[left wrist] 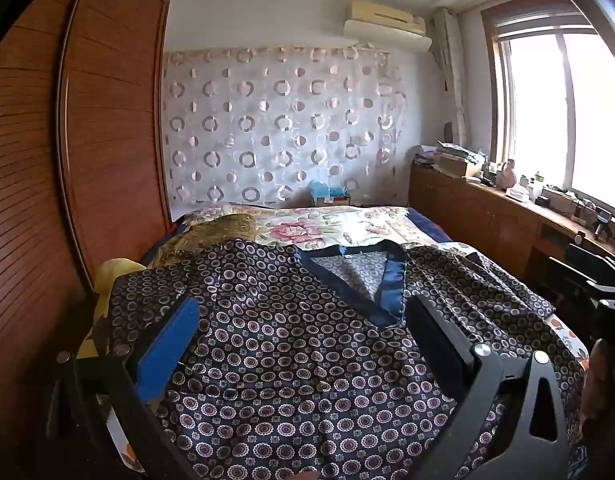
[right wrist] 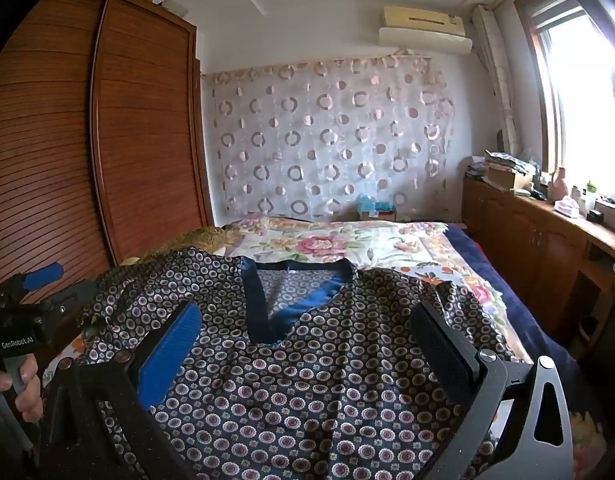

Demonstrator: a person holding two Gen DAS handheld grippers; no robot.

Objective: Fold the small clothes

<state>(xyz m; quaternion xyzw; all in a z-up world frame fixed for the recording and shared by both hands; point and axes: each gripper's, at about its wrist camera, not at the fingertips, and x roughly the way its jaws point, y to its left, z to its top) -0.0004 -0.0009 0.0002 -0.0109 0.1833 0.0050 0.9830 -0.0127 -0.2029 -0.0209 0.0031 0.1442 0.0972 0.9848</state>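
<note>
A dark patterned top (left wrist: 299, 344) with small ring and flower prints and a blue V-neck collar (left wrist: 359, 280) lies spread flat on the bed, neck toward the far wall. My left gripper (left wrist: 303, 320) hovers over the top's left half, wide open with nothing between its fingers. My right gripper (right wrist: 307, 332) hangs above the garment (right wrist: 315, 392) below the collar (right wrist: 263, 312), also wide open and empty. The left gripper (right wrist: 47, 292) shows at the left edge of the right wrist view, held by a hand (right wrist: 23, 384). Both sleeves are spread out sideways.
The bed carries a floral quilt (left wrist: 331, 228) with a dark blue border (right wrist: 519, 312). A tall wooden wardrobe (left wrist: 107, 120) stands at the left. A wooden cabinet (right wrist: 547, 248) with clutter runs under the window at the right. A yellow-green cloth (left wrist: 211, 228) lies by the left sleeve.
</note>
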